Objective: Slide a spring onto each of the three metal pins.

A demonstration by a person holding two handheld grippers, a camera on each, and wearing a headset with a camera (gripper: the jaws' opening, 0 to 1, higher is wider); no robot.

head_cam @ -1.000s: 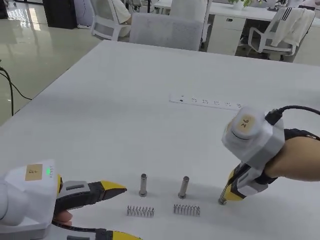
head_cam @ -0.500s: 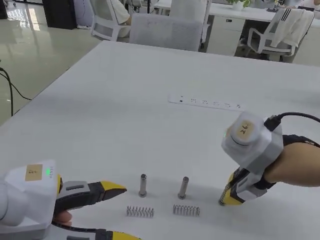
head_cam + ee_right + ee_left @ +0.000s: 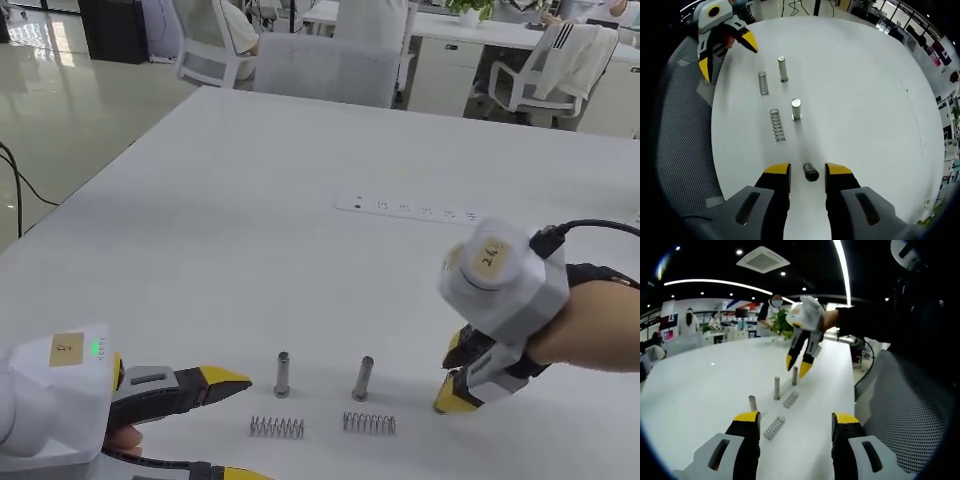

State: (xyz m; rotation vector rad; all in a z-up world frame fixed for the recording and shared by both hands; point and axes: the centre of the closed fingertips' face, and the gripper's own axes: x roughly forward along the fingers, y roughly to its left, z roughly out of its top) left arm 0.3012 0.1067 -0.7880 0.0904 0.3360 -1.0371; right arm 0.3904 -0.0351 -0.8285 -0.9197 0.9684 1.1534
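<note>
Two bare metal pins [image 3: 282,373] [image 3: 363,378] stand upright on the white table [image 3: 250,230]. A loose spring [image 3: 277,427] [image 3: 369,423] lies in front of each. My right gripper [image 3: 450,375] is open at the right end of the row. The third pin [image 3: 811,172] stands between its tips [image 3: 807,172], and a spring seems to sit around that pin. My left gripper [image 3: 795,420] is open and empty, near the left pin [image 3: 753,402] and spring [image 3: 774,426]. The right gripper view has the other pins [image 3: 796,108] [image 3: 782,67] and springs [image 3: 777,124] [image 3: 763,82].
A white power strip [image 3: 410,210] lies across the middle of the table. Office chairs [image 3: 330,60] and desks stand beyond the far edge. A mesh chair seat [image 3: 680,150] sits just past the table's near edge, close behind the springs.
The right gripper's jaws have parted around the third pin, where they were close together on the spring before. The left gripper has stayed put; the head camera shifted slightly.
</note>
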